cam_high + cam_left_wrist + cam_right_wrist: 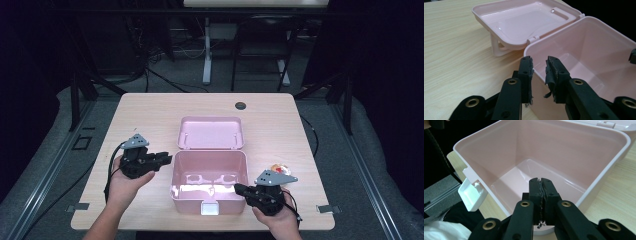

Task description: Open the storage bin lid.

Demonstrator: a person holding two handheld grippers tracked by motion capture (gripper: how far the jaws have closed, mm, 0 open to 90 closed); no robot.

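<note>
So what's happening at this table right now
A person at a wooden table works a pink plastic box with a handheld gripper in each hand. The box is open and looks empty, its hinged lid folded back onto the table behind it. The left gripper sits at the box's left wall, fingers parted either side of the rim without pressing it. The right gripper is shut, empty, at the box's near right corner. A small colourful item lies to the box's right.

My surface (150, 115) is lit from above, the room behind dark; glare streaks the box (210, 192) floor, close views sharp.
</note>
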